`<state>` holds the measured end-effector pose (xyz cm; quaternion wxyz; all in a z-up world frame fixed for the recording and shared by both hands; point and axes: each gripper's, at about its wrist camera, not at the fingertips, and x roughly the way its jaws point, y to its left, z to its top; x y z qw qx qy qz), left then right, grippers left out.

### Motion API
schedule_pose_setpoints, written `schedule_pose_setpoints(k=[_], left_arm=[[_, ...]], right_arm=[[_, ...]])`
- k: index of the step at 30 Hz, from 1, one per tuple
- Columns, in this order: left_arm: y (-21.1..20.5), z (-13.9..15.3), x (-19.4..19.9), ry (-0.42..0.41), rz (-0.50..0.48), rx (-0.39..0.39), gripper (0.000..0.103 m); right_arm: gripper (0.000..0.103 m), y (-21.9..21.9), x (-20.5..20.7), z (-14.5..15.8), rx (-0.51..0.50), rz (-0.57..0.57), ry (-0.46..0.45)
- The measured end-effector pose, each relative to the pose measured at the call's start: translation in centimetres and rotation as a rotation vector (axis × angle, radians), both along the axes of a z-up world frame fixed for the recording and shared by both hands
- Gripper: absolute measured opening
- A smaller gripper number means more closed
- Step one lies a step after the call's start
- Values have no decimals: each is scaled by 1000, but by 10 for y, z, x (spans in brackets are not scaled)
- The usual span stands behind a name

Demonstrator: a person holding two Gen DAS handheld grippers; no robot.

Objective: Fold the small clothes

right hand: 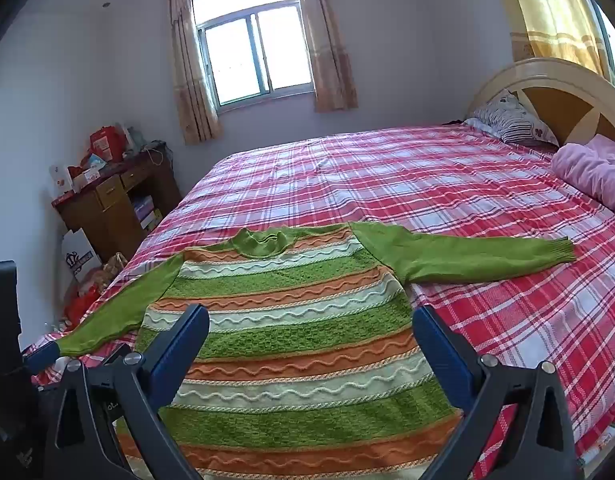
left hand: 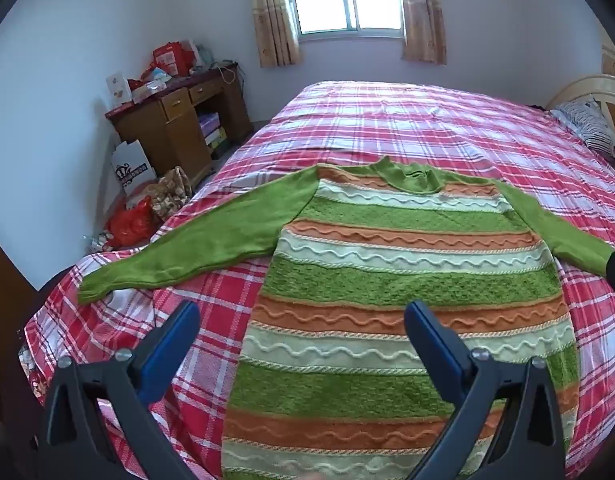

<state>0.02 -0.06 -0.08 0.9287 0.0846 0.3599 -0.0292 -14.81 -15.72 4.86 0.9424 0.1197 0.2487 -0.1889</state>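
Note:
A small knitted sweater (left hand: 407, 280) (right hand: 291, 332) with green, orange and pale stripes lies flat on the bed, neck towards the far side, both green sleeves spread outwards. My left gripper (left hand: 303, 312) hovers open above its lower left part, blue fingers (left hand: 175, 344) wide apart and empty. My right gripper (right hand: 311, 316) hangs open over the lower body of the sweater, nothing between its fingers (right hand: 443, 348). The left sleeve (left hand: 187, 240) reaches towards the bed's left edge; the right sleeve (right hand: 467, 258) stretches out to the right.
The bed wears a red and white checked sheet (left hand: 427, 128) (right hand: 387, 176). A wooden desk (left hand: 179, 124) with clutter and bags on the floor (left hand: 135, 216) stand at the left. A pillow (right hand: 511, 116), a pink blanket (right hand: 591, 172) and the headboard (right hand: 547, 88) lie at the right.

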Motion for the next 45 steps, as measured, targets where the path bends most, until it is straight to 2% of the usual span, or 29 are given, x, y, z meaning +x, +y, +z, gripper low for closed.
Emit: schedule_pose_setpoints(k=[2,4,7,25,45], left_arm=[[-8,-2,2,7,-7,33,103],[-4,-3,0,6,-17,-12,103],[-3,-4,-3,7,-34,-30,103],[-4,-9,-7,7,-55,-18,103],[-1,-8,-10,10,-53,-33,103]], right_arm=[[102,0,0,0,5,1,1],[102,0,0,0,4,-1,-1],[102,0,0,0,7,3,1],[102,-2,14,-13,-22,-21,74],[102,4,16,-12,-30,-12,81]])
